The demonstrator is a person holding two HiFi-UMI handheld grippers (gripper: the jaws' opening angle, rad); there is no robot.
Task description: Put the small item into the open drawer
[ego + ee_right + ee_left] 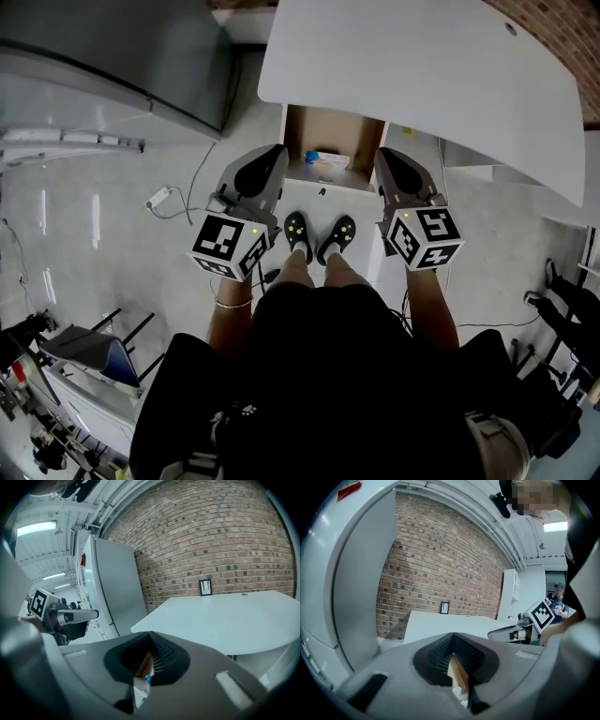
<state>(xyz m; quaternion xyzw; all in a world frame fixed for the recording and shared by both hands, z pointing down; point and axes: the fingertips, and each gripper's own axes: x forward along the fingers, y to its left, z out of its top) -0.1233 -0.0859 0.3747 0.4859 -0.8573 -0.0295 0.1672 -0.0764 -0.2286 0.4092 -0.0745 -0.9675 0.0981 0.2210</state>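
Note:
The open drawer (349, 131), wooden inside, juts out from under the white table (422, 66). A small blue-and-white item (325, 158) lies in it near the front. My left gripper (277, 152) hangs by the drawer's left front corner, my right gripper (382, 156) by its right front corner. Both are above the floor, with jaws together and nothing between them. In the left gripper view the jaws (453, 638) meet, and a strip of the wooden drawer (458, 677) shows through the slot below. The right gripper view shows shut jaws (151, 635) with the same drawer's wood (142, 665) below.
A tall grey cabinet (112, 56) stands to the left, a brick wall (440, 573) behind the table. A cable with a white plug (159, 199) lies on the floor at left. My shoes (319, 239) stand just before the drawer. A small dark bit (322, 191) lies by them.

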